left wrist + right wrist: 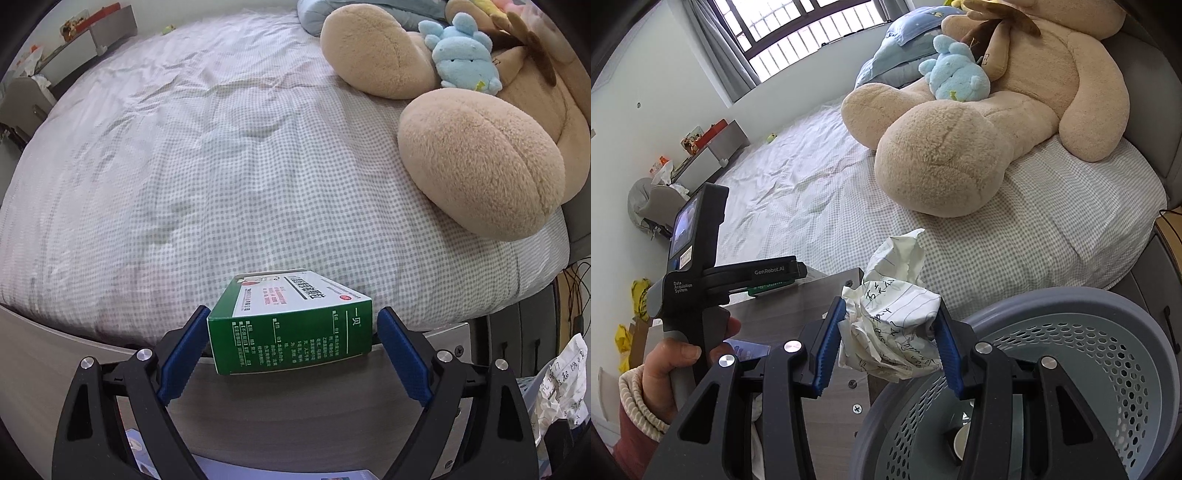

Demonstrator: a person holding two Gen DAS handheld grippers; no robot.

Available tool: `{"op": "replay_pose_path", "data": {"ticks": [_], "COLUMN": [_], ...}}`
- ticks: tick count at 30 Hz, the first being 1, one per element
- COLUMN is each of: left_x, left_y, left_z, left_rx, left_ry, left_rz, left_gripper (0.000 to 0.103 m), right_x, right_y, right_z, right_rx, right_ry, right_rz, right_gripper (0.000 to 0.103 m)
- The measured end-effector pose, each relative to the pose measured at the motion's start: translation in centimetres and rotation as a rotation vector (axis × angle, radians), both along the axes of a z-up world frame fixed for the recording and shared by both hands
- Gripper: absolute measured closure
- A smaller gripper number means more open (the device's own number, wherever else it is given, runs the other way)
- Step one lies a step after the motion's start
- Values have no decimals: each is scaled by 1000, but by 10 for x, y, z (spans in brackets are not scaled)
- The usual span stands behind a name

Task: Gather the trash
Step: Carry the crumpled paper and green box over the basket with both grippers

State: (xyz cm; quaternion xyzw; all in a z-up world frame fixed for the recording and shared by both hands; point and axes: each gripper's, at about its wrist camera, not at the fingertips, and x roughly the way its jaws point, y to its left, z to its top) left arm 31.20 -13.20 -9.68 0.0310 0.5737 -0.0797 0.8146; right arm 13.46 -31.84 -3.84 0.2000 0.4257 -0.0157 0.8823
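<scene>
In the left wrist view, the left gripper (293, 350) is seen with its jaws standing wide on either side of a green and white medicine box (291, 325), which lies on the near edge of a grey-brown bedside cabinet (258, 413). The left pad appears to touch the box's corner, while a narrow gap is visible at the right pad, so the box is judged to be bracketed but not yet clamped. Beyond it the checked bedsheet (229, 177) is spread, with a large tan plush bear (480, 162) and a small blue plush toy (465, 55) at the far right. In the right wrist view, the right gripper (890, 350) is closed on a crumpled sheet of handwritten lined paper (894, 317), which is held in the air between the cabinet and a grey perforated waste basket (1100, 332) at the near right. A few items can be made out at the basket's bottom, though not identified. The left gripper is also seen at the left, held by a hand (668, 373) in a ribbed cuff. The task is judged partly done: the paper is collected but not yet dropped in the basket, and the box remains to be gripped and carried over.
</scene>
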Motion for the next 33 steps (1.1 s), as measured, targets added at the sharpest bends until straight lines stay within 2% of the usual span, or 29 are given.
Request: {"op": "replay_pose_path", "data": {"ticks": [6,12,17,24,28,33], "left_x": [-2,-13,-30,-59,-80,-118], "left_y": [2,2,7,14,9,-5], "left_z": [4,23,52,101,139,170], "left_rx": [-25,-59,-95,-151,-172,-198], "left_ry": [-21,-69,-115,-190,-257,-319], "left_rz": [-7,-22,-40,-63,-105,-176], "left_gripper": [23,23,23,23,23,23], "right_x": [0,-2,-10,-31,-55,-90], "right_y": [-1,0,0,2,-2,-15], "right_z": [-1,0,7,32,51,67], "right_rx": [2,2,-6,-28,-42,-74], "right_ry": [1,-4,-20,-61,-99,-126], "right_rz": [-1,-4,-12,-29,-60,-111], "right_gripper": [57,57,57,57,57,57]}}
